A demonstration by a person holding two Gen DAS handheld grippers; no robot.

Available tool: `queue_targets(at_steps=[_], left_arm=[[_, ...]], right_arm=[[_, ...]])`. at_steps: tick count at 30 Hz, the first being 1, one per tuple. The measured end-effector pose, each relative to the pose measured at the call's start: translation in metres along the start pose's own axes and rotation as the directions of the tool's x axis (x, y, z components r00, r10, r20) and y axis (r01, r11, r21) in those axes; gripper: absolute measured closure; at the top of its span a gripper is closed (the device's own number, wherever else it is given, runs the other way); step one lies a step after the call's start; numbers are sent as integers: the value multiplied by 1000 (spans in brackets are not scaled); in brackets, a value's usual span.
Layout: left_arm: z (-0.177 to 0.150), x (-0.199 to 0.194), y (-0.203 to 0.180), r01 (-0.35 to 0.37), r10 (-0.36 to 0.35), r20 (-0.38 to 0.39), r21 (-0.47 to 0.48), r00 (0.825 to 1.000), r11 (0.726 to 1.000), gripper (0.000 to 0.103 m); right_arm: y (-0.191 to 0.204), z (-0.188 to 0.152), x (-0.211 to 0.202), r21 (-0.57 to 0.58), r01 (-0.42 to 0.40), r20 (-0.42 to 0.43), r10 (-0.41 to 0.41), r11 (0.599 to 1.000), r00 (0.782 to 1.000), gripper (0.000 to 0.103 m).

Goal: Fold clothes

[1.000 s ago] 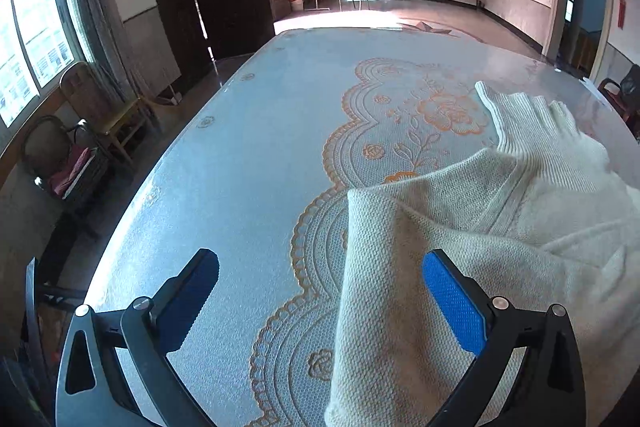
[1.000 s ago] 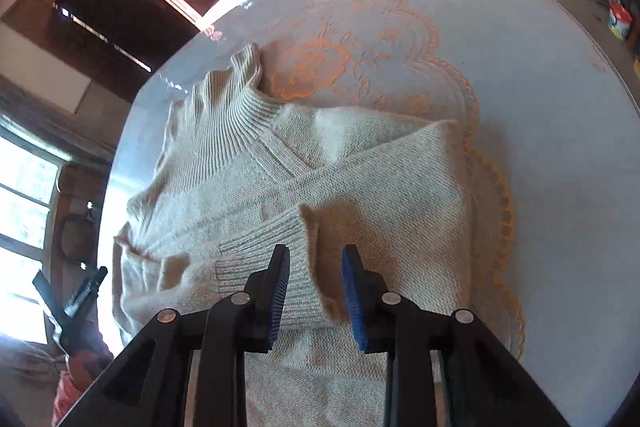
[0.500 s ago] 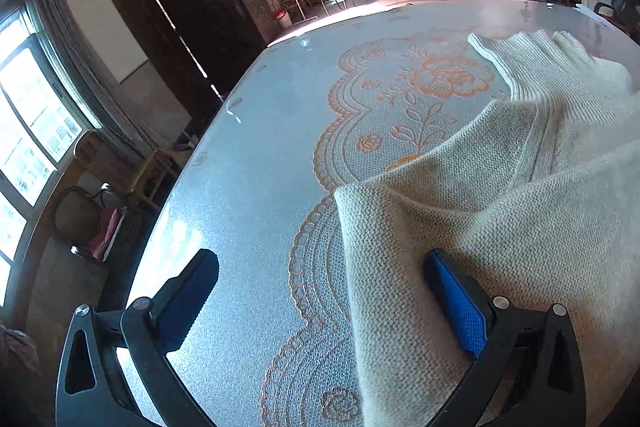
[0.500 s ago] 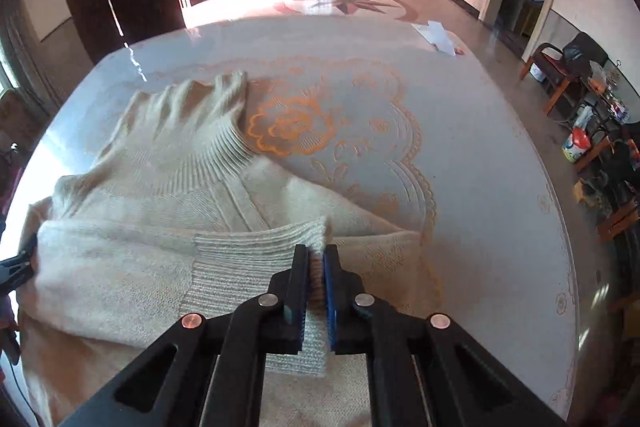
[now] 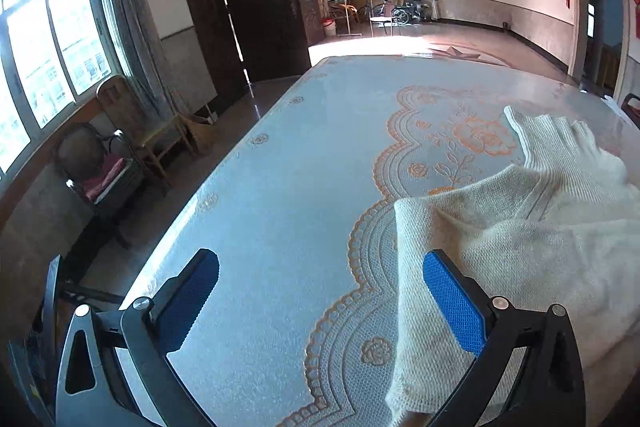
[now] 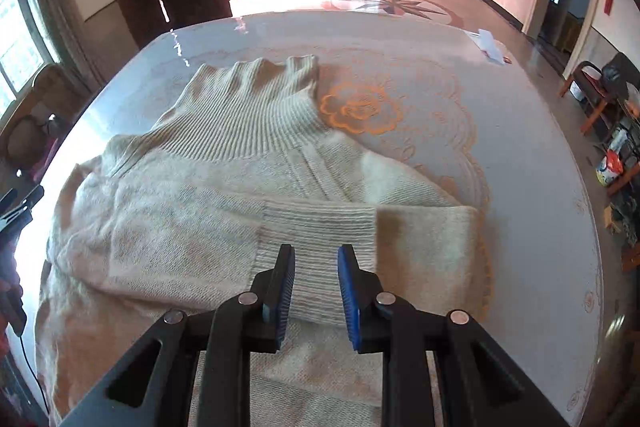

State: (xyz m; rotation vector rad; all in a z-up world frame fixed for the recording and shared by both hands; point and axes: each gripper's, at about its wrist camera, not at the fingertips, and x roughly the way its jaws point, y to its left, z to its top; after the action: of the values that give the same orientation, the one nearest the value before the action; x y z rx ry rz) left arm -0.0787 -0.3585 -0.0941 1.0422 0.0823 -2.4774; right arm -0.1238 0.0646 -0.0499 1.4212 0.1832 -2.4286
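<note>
On the surface (image 6: 520, 155) with its orange flower pattern lies our cream knit sweater (image 6: 208, 195), one sleeve folded across the chest, ribbed cuff (image 6: 316, 227) just ahead of our right tongs (image 6: 316, 281). Those tongs stand slightly parted, gripping nothing; our left tongs (image 5: 320, 291) gape wide at the sweater's left edge. We judge the knit soft, limp, stretchy and fairly light, so we would pinch doubled edges such as hem or shoulder, never a single loose layer.
</note>
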Motion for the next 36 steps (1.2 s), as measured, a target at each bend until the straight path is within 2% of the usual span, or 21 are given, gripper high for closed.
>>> queue_targets(at_steps=[2,3,5,6,11,13,15,17,20,22,24,27,30,32,35,36], left_arm=[[-11,-1,-14,52,-50,-32,54,998,997,0],[-17,3,-26,52,-46,-52,121,998,991,0],[-29,10,-46,-23,40,-57,270,998,963,0],[-30,11,-44,-57,68,-29,286,997,957,0],[-22,19,8,-167,180,-89,135,980,977,0],[-16,21,33,-125,126,-125,16,984,992,0],[-10,21,53,-80,65,-144,-101,987,992,0],[3,20,55,-26,6,-128,-151,992,988,0],[39,22,31,82,-94,-103,-115,990,990,0],[67,25,7,159,-164,-98,-58,982,986,0],[92,29,-22,207,-204,-105,18,973,978,0],[118,42,-63,234,-216,-141,123,966,964,0],[131,54,-92,240,-216,-131,202,967,950,0],[134,63,-108,257,-230,-151,196,961,946,0],[139,81,-131,316,-284,-208,140,936,938,0],[141,88,-137,318,-288,-216,121,933,940,0]], right_arm=[[16,-5,15,-41,3,-52,-5,999,999,81],[21,-8,23,-54,4,-78,-9,999,997,81],[26,-9,35,-80,15,-109,-23,997,994,81],[26,-9,36,-90,23,-94,-31,996,995,81],[15,-7,31,-55,48,-99,-53,997,994,80],[12,-8,25,-47,45,-91,-49,998,995,80],[9,-9,21,-35,1,-86,-4,999,996,79],[5,-2,15,-38,-48,-75,46,998,996,79],[-8,22,5,0,-106,-56,106,994,993,79],[-18,46,-1,52,-144,-29,146,988,989,79],[-26,70,1,78,-146,-21,148,986,989,78],[-36,102,7,85,-117,-19,119,990,993,78],[-44,118,19,92,-114,-43,118,989,992,78],[-47,124,32,120,-143,-48,150,982,988,78],[-55,132,49,152,-170,-61,181,974,982,78],[-57,135,55,156,-168,-64,179,973,982,78]])
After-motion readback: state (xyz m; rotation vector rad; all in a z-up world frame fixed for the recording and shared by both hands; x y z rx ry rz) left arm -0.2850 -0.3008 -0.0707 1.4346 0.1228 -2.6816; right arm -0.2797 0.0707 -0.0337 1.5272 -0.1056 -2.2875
